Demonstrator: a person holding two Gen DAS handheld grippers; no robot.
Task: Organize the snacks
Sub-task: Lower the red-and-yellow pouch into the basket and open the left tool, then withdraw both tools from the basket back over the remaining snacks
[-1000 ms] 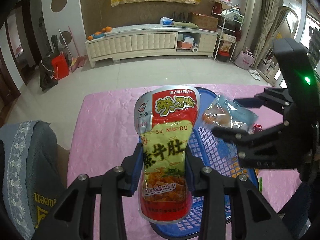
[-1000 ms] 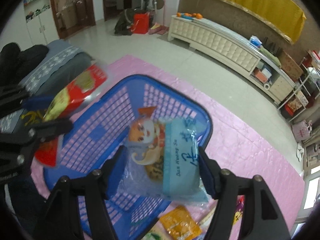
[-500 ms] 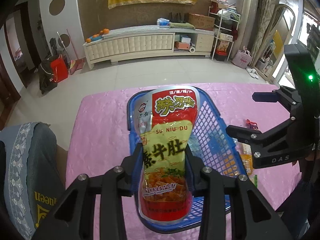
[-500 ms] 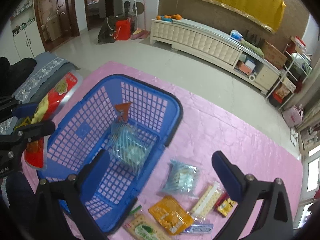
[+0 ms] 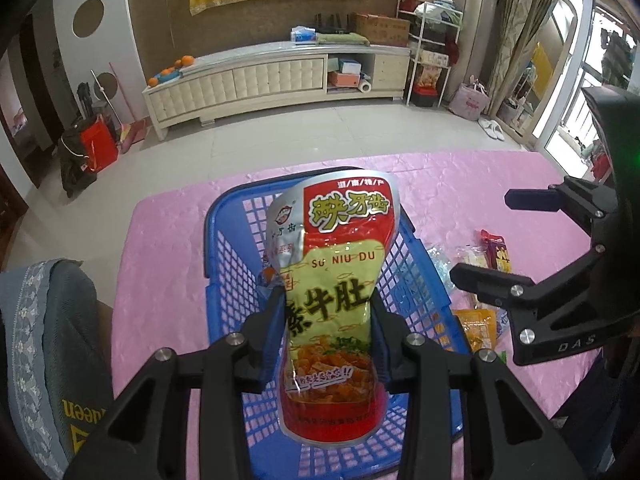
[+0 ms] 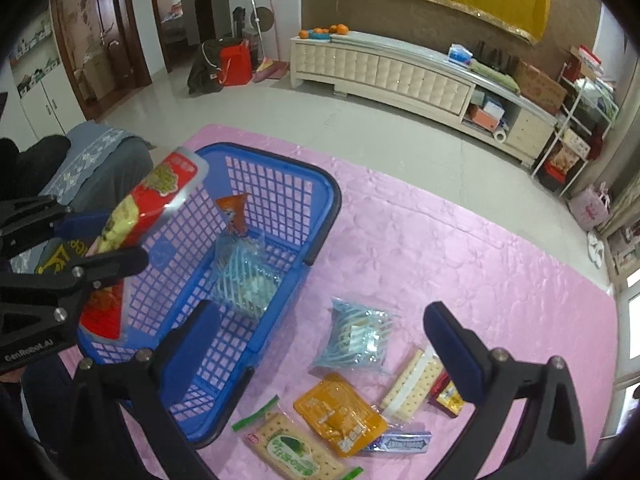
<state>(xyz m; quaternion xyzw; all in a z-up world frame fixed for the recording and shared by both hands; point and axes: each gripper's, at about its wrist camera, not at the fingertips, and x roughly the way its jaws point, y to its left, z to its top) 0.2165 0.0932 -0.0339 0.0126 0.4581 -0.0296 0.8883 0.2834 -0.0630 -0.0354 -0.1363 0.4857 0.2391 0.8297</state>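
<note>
Over the blue basket [image 5: 224, 240] my left gripper [image 5: 328, 320] has its pads clamped on the middle of a red and yellow snack pouch [image 5: 332, 280], which stands nearly upright in my view with its top leaning toward the far rim. From the right wrist camera I see the same pouch [image 6: 148, 204] held at the basket's left side, above the rim. My right gripper [image 6: 324, 344] has its fingers spread wide with nothing between them, and it hangs above the loose snacks on the pink tablecloth [image 6: 460, 248], just right of the basket. Inside the basket lies a clear packet with light blue stripes [image 6: 246, 276], with an orange corner sticking up behind it; I think that is part of the same packet, but the mesh blurs it. On the cloth beside the basket I see another blue striped packet [image 6: 356, 336], an orange packet [image 6: 340, 412], a cracker pack with a green label [image 6: 292, 448], a pale wafer pack [image 6: 412, 384], a blue gum pack [image 6: 404, 440] and a small red packet [image 6: 448, 396].
</note>
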